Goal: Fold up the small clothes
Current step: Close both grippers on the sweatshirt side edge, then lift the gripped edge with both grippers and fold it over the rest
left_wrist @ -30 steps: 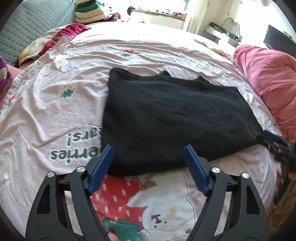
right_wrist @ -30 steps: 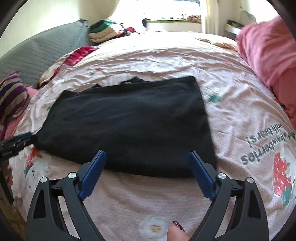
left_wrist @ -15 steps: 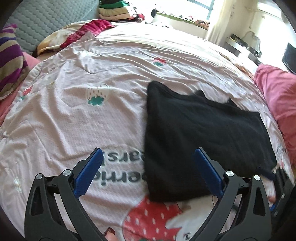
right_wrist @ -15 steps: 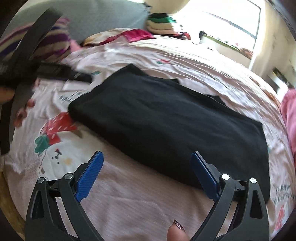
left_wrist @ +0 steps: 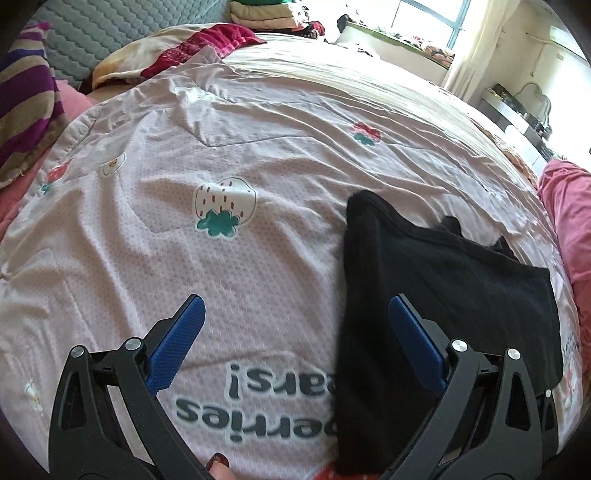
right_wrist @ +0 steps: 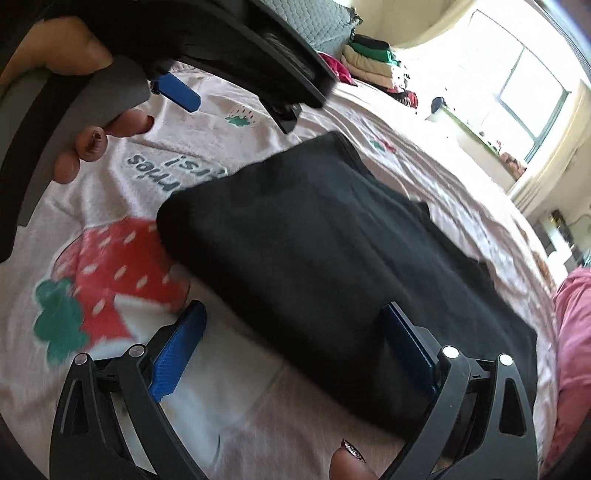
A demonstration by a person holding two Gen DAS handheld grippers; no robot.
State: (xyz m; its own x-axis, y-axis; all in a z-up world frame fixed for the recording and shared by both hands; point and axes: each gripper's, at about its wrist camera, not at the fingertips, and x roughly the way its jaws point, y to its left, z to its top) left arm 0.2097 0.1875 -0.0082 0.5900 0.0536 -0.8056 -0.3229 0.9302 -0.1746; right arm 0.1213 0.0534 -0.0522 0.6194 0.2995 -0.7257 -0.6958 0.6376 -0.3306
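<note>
Here, both tools stand wide apart at the jaws and grip nothing. The left gripper [left_wrist: 295, 350] hangs over the pink strawberry-print bedspread [left_wrist: 258, 155]; its left blue pad [left_wrist: 177, 347] is above bare sheet and printed lettering, its right blue pad [left_wrist: 415, 347] above the left part of the one black garment [left_wrist: 443, 295]. Whether either pad touches cloth cannot be told from this view. The right gripper [right_wrist: 291, 347] is likewise spread, its left pad over a red strawberry print [right_wrist: 122, 266] and its right pad over the near edge of the black garment [right_wrist: 332, 240], which lies folded into a flat rectangle, running from near left to far right across the bed.

In the right wrist view the left gripper [right_wrist: 177, 88] shows at upper left, held by the left hand [right_wrist: 92, 129], with one blue pad visible above the sheet to the left of the garment. A fingertip with a painted nail shows at the bottom edge of each view.

Counted: two grippers, one black garment, one bedspread. At the far left lie one striped pillow [left_wrist: 26, 107] and one grey quilted headboard cushion [left_wrist: 110, 33]; one stack of folded clothes [left_wrist: 266, 14] sits at the far end near the window [right_wrist: 532, 85]. One pink blanket [left_wrist: 569, 206] is heaped at the right edge of the bed.
</note>
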